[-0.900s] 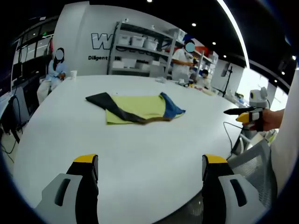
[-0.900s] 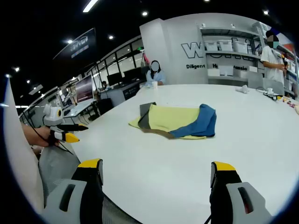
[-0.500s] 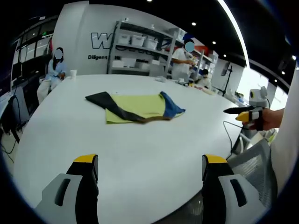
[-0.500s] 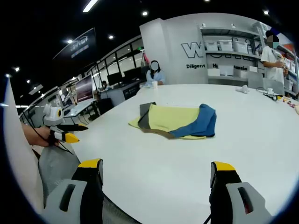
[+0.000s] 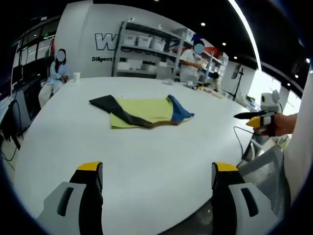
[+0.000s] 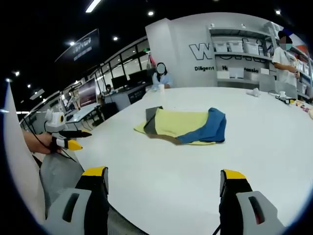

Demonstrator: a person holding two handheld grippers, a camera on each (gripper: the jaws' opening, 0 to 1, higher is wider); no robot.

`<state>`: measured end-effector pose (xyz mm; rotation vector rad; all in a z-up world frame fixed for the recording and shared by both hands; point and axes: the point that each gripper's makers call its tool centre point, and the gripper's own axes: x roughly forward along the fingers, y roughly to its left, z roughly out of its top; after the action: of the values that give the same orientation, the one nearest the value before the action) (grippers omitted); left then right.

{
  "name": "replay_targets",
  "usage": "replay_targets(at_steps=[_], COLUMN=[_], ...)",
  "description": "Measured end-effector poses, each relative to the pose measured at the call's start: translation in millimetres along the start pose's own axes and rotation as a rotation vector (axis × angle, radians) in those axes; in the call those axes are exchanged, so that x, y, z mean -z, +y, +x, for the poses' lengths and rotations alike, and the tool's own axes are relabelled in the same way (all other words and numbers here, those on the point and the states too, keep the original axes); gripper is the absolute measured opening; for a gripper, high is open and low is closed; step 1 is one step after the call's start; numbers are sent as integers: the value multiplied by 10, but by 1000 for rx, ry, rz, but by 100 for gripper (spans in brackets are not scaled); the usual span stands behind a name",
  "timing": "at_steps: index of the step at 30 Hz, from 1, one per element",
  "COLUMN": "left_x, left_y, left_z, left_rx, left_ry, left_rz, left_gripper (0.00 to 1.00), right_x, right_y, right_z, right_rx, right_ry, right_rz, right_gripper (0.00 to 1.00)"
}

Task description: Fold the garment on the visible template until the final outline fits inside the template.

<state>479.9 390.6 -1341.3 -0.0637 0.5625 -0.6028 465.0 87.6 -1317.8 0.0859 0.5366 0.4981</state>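
**Folded garment mid-table, both grippers off it**

A folded yellow, blue and black cloth garment (image 5: 142, 112) (image 6: 183, 126) lies at the middle of the round white table (image 5: 146, 156) (image 6: 264, 147). The left gripper (image 5: 155, 183) and the right gripper (image 6: 164, 188) hover at the table's near edge, jaws wide apart, holding nothing.

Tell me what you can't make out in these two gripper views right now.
- Garment on the table: its type and underside, hidden by its own folds, in both views.
- Template: no outline tells apart from the garment's yellow panel.
- Wall lettering: cut off by shelving, left gripper view.
- Small items at the table's far edge: too small, right gripper view.
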Motion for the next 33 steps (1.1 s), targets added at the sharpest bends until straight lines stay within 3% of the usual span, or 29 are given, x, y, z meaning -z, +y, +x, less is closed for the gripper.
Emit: replay_targets(at_steps=[33], left_x=[15], left_y=[5], left_z=[9], left_rx=[-5], left_ry=[9], left_rz=[-2], left_gripper=[91], right_x=[50], right_y=[-32], right_z=[1], right_rx=[10], right_ry=[-2], right_rz=[28], right_gripper=[92])
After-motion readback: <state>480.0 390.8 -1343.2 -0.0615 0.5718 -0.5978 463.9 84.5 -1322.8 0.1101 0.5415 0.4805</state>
